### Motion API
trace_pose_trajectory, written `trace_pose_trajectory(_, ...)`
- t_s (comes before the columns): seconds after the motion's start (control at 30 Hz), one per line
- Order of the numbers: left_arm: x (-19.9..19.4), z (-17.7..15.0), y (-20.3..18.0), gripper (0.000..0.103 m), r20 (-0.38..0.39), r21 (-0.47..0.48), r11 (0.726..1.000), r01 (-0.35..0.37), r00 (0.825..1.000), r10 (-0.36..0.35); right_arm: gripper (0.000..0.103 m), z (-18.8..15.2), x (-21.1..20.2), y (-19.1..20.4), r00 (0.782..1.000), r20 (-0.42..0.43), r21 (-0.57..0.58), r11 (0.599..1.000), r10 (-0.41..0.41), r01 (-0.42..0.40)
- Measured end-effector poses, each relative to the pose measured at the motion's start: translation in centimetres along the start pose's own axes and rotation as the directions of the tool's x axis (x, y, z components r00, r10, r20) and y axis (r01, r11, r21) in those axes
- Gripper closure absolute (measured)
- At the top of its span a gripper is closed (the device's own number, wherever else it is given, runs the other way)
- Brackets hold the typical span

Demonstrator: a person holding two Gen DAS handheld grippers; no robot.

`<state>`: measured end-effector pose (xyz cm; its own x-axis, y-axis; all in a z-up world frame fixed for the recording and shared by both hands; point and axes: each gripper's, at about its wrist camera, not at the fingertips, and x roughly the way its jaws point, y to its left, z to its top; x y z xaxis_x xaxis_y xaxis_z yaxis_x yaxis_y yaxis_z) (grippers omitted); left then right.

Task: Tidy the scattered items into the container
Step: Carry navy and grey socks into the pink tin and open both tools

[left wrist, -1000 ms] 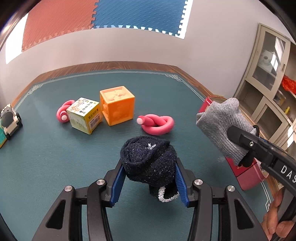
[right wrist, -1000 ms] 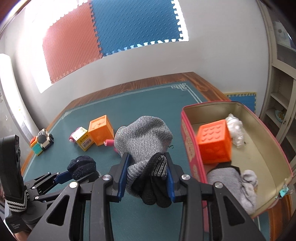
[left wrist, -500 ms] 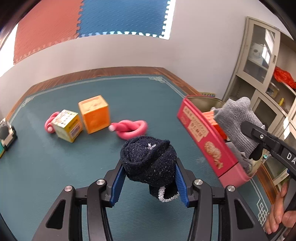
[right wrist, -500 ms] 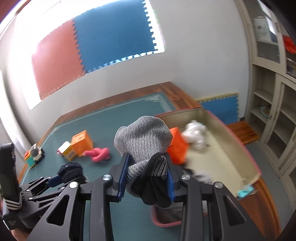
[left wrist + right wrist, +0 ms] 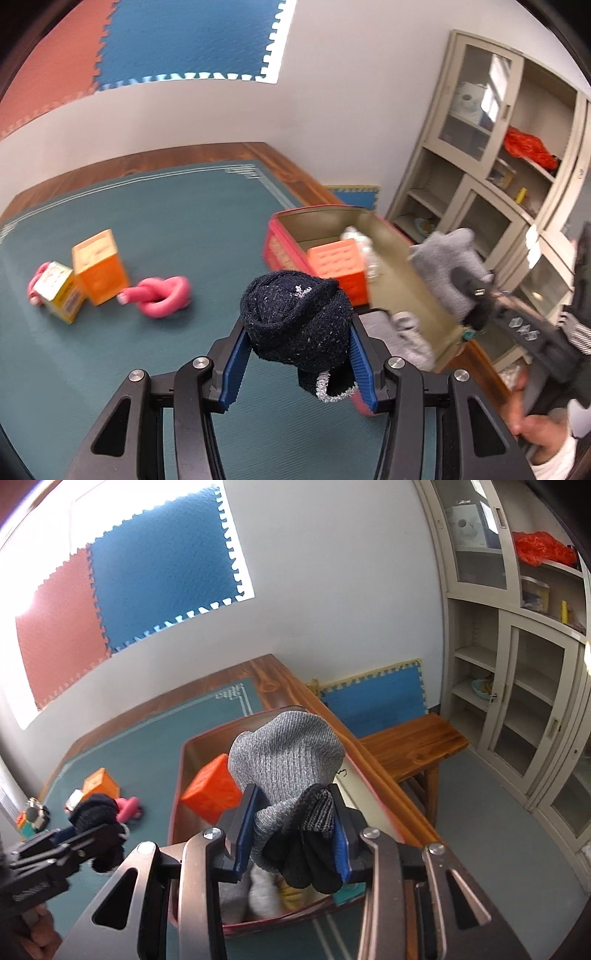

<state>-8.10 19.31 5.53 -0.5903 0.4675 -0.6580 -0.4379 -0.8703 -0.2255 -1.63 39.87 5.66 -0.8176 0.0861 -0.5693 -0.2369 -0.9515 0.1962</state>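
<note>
While clamped, grey sock (image 5: 286,753) upright, toe up

Two sock bundles aloft, container half filled

We see a navy sock ball (image 5: 295,317) clamped mid-air beside the red-walled container (image 5: 284,247), a grey sock bundle (image 5: 288,753) held above it, an orange block (image 5: 212,794) and pale socks inside.

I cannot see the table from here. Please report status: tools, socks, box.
Left tool shut on navy sock. Right tool shut on grey sock, above red box. Nothing in the way.
</note>
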Motion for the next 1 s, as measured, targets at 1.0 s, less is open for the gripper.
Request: trace_pose_trajectory(1.0,6.3,2.2,-7.5,0.039,-0.079,0.097,0.984,0.153,0.986,-0.145,0.049,-0.7,0.7,-4.5,0.97,0.171,0.143,0.978,-0.176,0.152)
